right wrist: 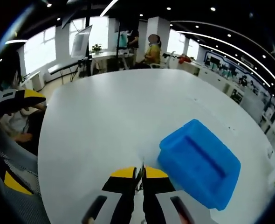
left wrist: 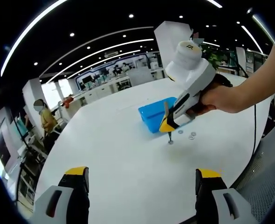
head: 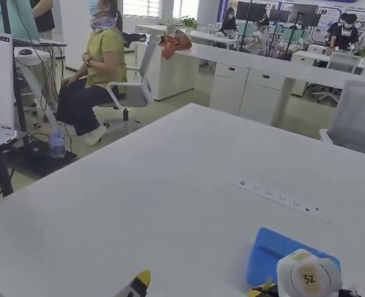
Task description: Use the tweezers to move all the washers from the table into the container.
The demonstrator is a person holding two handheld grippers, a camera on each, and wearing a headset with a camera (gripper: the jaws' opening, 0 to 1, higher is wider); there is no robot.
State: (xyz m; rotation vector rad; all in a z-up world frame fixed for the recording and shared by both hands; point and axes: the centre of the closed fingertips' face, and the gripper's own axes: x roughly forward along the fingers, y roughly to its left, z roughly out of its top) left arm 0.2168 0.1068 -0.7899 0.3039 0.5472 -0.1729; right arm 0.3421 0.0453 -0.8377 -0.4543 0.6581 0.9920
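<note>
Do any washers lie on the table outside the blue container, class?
Yes, in the left gripper view washers lie on the white table beside the blue container.

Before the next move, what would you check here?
1. Right gripper shut on tweezers: ok.
2. Tweezers' tip at a washer: ok.
3. That washer actually pinched: cannot tell.
4. Container near it: ok.
5. Left gripper open, holding nothing: ok.
6. All washers off the table: not ok, three lie there.
</note>
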